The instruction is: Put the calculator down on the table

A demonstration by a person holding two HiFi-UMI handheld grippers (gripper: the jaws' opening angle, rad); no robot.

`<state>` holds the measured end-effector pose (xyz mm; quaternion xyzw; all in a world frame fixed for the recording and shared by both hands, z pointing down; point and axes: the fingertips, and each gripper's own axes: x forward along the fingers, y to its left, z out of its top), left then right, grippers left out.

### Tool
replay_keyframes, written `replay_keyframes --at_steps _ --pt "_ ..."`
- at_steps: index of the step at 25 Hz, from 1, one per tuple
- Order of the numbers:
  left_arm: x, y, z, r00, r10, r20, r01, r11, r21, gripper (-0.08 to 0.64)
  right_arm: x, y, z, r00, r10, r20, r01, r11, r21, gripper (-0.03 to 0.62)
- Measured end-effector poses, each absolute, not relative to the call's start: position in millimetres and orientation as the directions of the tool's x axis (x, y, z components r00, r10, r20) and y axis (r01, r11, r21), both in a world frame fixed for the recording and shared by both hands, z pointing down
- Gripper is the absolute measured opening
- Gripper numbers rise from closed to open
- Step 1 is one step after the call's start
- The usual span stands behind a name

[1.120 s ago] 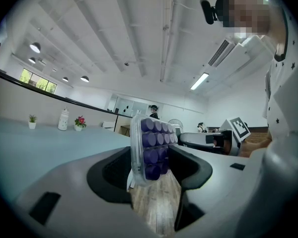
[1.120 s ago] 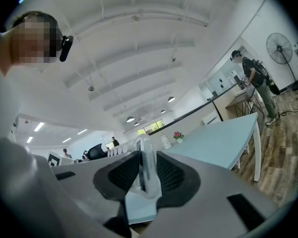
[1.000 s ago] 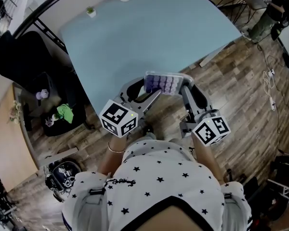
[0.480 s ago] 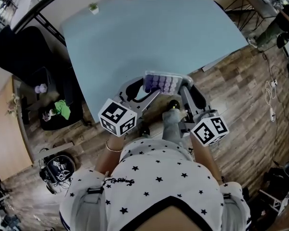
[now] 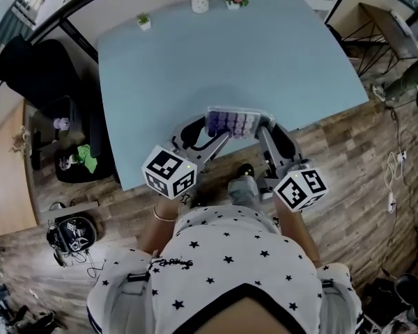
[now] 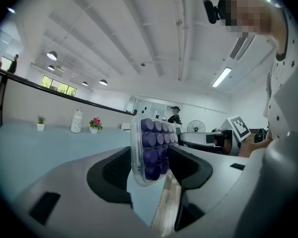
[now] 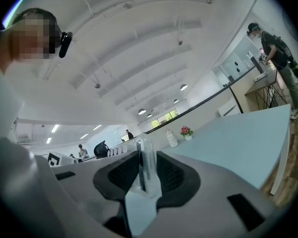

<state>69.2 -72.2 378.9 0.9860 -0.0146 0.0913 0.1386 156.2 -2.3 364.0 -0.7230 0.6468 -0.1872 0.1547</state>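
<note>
The left tool (image 5: 207,133) pinches the left end of the calculator (image 5: 235,122), which hangs keys-up between both tools over the near edge of the bench (image 5: 230,54), and the right tool (image 5: 270,132) pinches its right end. To set it down well, I would carry both tools forward together until the whole body is over the blue surface. They should then lower evenly so neither end dips, and the jaws should spread only once the underside rests flat. Both should let go at once so it does not twist or slide back toward the floor (image 5: 348,158). The left gripper view alone shows the rows of purple keys under a clear casing, with a pad on each face. It also shows a strip of wood floor below, which suggests the calculator is barely past the edge. The head view alone shows both tools at once and how much bare bench lies ahead. The right gripper view shows only the thin clear rim between ribbed pads, with a flower pot (image 7: 186,131) far off.
</note>
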Motion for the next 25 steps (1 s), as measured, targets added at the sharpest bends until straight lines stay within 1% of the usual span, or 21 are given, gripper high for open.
replay_keyframes --at_steps 9,16,25 --pt "117.6 -93.6 379.4 0.968 -0.143 0.208 -0.197 -0.943 0.268 0.242 215.0 -36.0 369.2 -0.038 -0.996 0.079 -0.87 -0.006 -0.493 0.104" --pt "141.2 -104.5 380.6 0.945 -0.238 0.224 -0.292 -0.922 0.254 0.244 243.1 -56.8 370.7 -0.134 -0.989 0.065 -0.858 0.083 -0.508 0.104" --pt "157.3 -114.7 392.1 0.909 -0.331 0.253 -0.391 -0.886 0.248 0.244 263.7 -78.1 384.9 -0.23 -0.97 0.076 -0.836 0.157 -0.525 0.104"
